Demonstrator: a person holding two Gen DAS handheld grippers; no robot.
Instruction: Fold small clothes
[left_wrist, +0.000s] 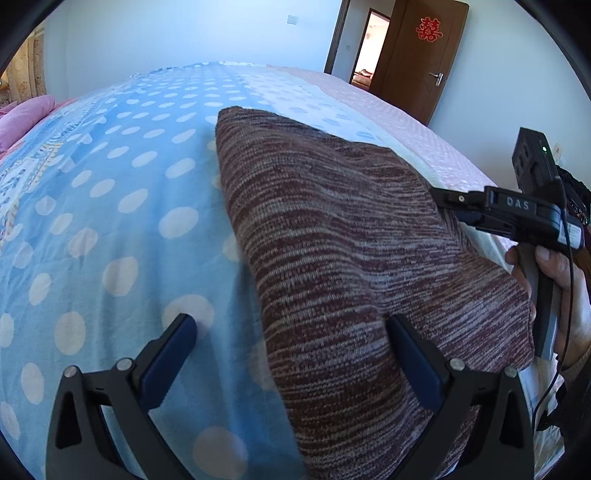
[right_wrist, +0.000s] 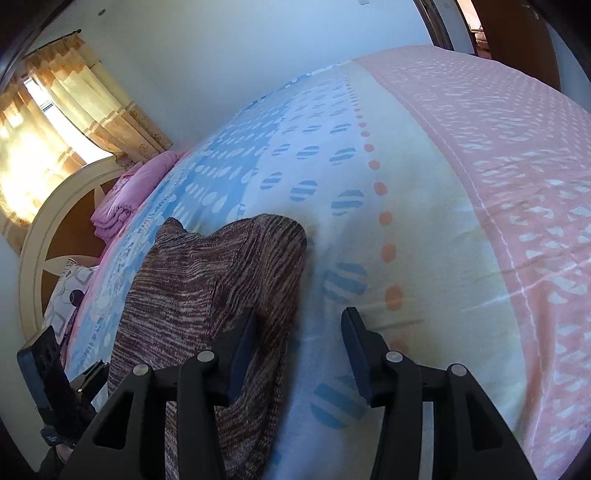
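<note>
Left gripper: jaws spread wide, nothing pinched; its right finger is laid against the knitted garment. Right gripper: jaws parted, nothing clasped; its left finger is seen over the garment's edge. The maroon-and-grey garment is spread on the dotted bedsheet. A pink quilt is folded beyond the garment, near the headboard.

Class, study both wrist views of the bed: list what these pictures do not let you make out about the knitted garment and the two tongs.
- Knitted garment: its near end is cut off by the bottom edge in both views.
- Garment type: folded over itself, so sleeves and neckline stay hidden.
- Right tongs: open; whether the left pad touches the knit is unclear.
- Left tongs: open; the right pad's contact with the garment cannot be judged.
- Bedspread under the garment: covered.
</note>
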